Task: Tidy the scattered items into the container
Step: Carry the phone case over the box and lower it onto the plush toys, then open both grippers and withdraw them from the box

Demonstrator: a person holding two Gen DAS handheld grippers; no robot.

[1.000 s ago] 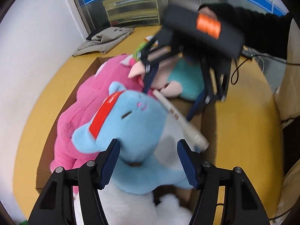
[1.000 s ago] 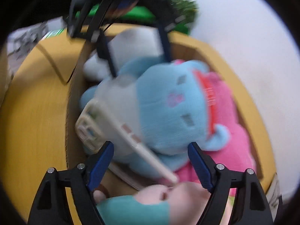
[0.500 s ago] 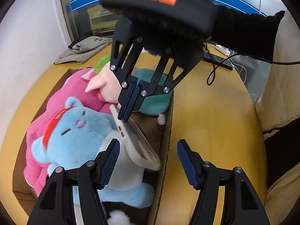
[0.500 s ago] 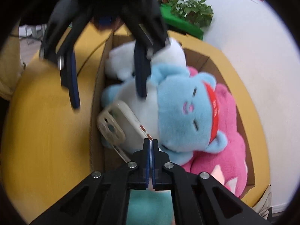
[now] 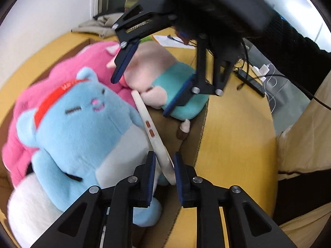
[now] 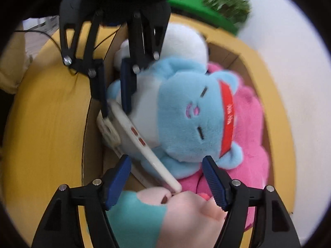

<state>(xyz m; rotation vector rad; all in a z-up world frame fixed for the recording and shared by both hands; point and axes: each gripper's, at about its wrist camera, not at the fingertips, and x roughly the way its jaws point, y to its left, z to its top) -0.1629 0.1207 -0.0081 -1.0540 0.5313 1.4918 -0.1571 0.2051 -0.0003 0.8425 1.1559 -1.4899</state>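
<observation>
A cardboard box point(image 5: 201, 122) on the yellow table holds a blue plush with a red headband point(image 5: 80, 122), a pink plush point(image 5: 68, 68), a white plush point(image 6: 184, 41) and a pink-and-teal plush point(image 5: 165, 76). A cream phone case point(image 5: 151, 130) leans between the blue plush and the box wall. My left gripper point(image 5: 164, 169) has its jaws nearly shut around the case's near end; it also shows in the right wrist view point(image 6: 114, 88). My right gripper point(image 6: 166, 177) is open, just above the case's other end and the pink-and-teal plush point(image 6: 165, 212); in the left wrist view it point(image 5: 149, 88) hangs open over that plush.
Folded grey cloth point(image 5: 99, 23) lies at the far table edge near a white wall. Papers with a pen point(image 5: 173, 40) lie behind the box. A power strip and cables point(image 5: 250, 80) run at the right. A green plant point(image 6: 215, 6) stands beyond the box.
My right gripper has opened and let go of the phone case. My left gripper has moved in and closed around the case's near end.
</observation>
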